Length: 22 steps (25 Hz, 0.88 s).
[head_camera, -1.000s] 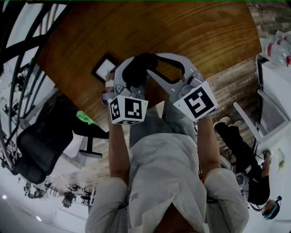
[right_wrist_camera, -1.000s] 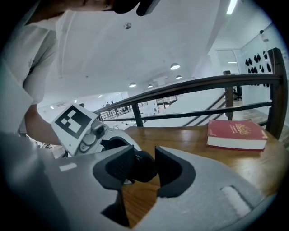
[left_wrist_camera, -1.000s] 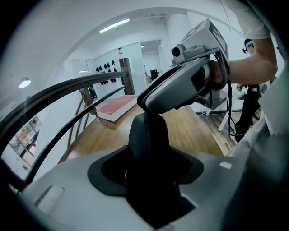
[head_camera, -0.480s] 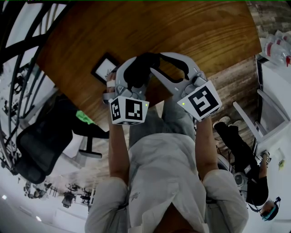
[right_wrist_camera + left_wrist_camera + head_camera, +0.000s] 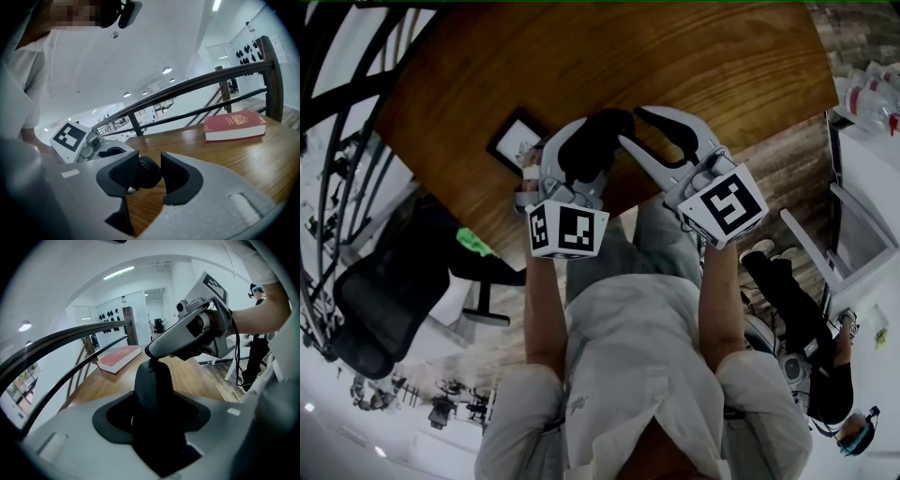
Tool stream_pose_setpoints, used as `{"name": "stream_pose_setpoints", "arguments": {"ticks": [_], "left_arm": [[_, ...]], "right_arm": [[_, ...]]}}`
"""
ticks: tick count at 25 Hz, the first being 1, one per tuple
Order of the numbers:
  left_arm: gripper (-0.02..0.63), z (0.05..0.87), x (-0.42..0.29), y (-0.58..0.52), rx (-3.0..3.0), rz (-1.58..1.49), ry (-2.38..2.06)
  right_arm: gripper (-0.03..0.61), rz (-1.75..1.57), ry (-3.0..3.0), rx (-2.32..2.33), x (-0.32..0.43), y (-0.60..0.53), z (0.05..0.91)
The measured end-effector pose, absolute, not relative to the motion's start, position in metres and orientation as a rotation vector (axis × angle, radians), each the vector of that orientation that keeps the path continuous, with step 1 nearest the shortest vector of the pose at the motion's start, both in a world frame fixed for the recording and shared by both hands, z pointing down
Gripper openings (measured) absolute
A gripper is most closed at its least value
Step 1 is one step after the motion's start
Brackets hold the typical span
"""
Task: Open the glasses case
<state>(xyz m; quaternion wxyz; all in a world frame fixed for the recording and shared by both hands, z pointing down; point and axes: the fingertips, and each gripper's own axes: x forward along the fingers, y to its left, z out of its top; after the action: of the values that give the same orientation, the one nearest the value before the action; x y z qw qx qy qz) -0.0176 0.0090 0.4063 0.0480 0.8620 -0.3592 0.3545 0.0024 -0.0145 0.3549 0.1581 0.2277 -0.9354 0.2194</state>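
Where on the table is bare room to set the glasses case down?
The table is bare far and right of the book. Crowded: the near edge, where left claw and right claw hold the glasses case.

Looks like an open-plan office. Has a desk chair [image 5: 382,314], ceiling strip lights [image 5: 117,273] and glass partitions [image 5: 110,310].

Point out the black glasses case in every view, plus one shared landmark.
Head view: black glasses case at centre, over the wooden table.
Left gripper view: centre, upright between the jaws.
Right gripper view: lower centre, rounded end between the jaws.
Shared landmark: red hardcover book on the table; in head view, probably the dark-edged rectangle left of the case.
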Motion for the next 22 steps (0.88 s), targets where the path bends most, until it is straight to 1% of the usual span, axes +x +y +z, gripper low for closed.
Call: {"name": "stream_pose_setpoints", "arguments": {"ticks": [2, 5, 7, 10, 11, 12, 14, 17, 19, 22], "left_arm": [[0.257, 0.404, -0.016, 0.01, 2.635, 1.063, -1.092], [0.252, 0.398, -0.014, 0.009, 2.64, 1.023, -1.093], [0.25, 0.397, -0.015, 0.009, 2.641, 1.015, -1.097], [0.249, 0.395, -0.014, 0.01, 2.648, 0.996, -1.092], [0.249, 0.391, -0.014, 0.01, 2.652, 0.967, -1.097], [0.247, 0.386, -0.015, 0.01, 2.657, 0.936, -1.106], [0.249, 0.379, -0.014, 0.008, 2.672, 0.912, -1.117], [0.252, 0.381, -0.008, 0.009, 2.685, 0.912, -1.099], [0.252, 0.385, -0.008, 0.009, 2.677, 0.917, -1.101], [0.253, 0.389, -0.01, 0.01, 2.672, 0.94, -1.099]], "right_arm": [[0.148, 0.643, -2.677, 0.669, 0.005, -0.016, 0.355], [0.127, 0.696, -2.7, 0.665, 0.007, -0.019, 0.353], [0.127, 0.754, -2.714, 0.662, 0.006, -0.02, 0.351], [0.118, 0.794, -2.683, 0.745, 0.017, -0.026, 0.357], [0.05, 0.784, -2.645, 0.807, 0.025, -0.03, 0.364], [0.003, 0.778, -2.605, 0.858, 0.033, -0.035, 0.373], [0.003, 0.821, -2.576, 0.871, 0.043, -0.038, 0.385], [0.011, 0.876, -2.622, 0.838, 0.044, -0.036, 0.378], [0.077, 0.921, -2.679, 0.799, 0.039, -0.033, 0.366], [0.133, 0.973, -2.749, 0.755, 0.032, -0.031, 0.351]]}}
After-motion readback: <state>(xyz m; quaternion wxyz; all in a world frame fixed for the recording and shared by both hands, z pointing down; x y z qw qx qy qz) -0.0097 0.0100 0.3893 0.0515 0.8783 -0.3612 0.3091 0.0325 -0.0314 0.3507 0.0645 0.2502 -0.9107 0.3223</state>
